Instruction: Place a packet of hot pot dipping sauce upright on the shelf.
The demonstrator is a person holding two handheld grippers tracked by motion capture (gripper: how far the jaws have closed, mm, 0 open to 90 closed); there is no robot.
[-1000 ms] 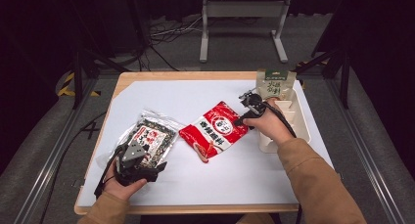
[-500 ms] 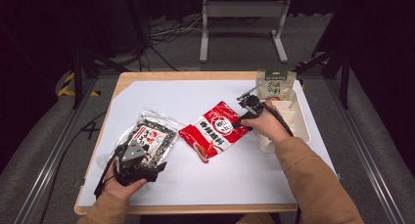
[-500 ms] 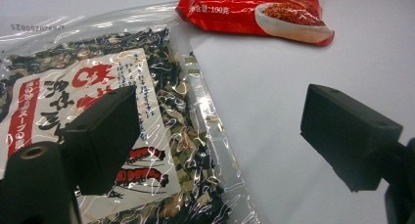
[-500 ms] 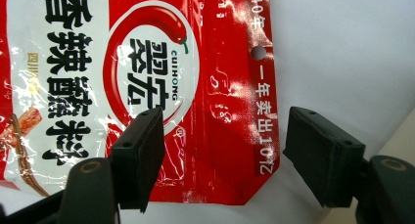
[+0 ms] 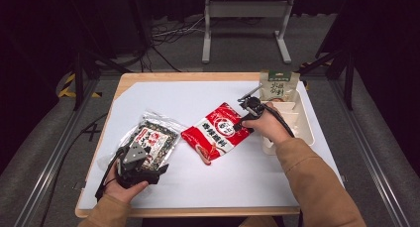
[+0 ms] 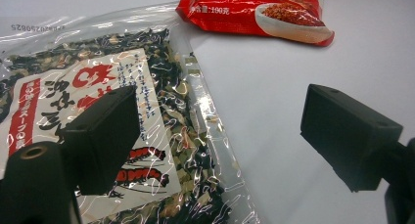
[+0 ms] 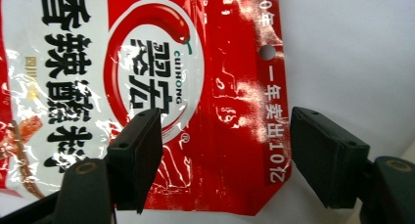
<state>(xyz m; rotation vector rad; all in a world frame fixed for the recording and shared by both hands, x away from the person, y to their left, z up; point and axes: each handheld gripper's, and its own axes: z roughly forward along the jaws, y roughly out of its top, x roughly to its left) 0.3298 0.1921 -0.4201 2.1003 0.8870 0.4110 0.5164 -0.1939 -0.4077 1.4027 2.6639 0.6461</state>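
The person's right gripper (image 5: 241,124) hangs over the top end of the red packet (image 5: 216,133), which lies flat near the middle of the white table (image 5: 198,95). In the right gripper view (image 7: 222,160) the jaws stand spread, one over the packet's printed face (image 7: 122,77) and the other past its edge; whether they touch the packet I cannot tell. The left gripper (image 5: 143,170) sits at the near left, by the clear bag of dark dried bits (image 5: 151,138). In the left gripper view (image 6: 220,136) its jaws are wide apart, one above the bag (image 6: 122,116), the other above bare table. A green packet (image 5: 278,85) stands in the white tray (image 5: 303,130) on the right.
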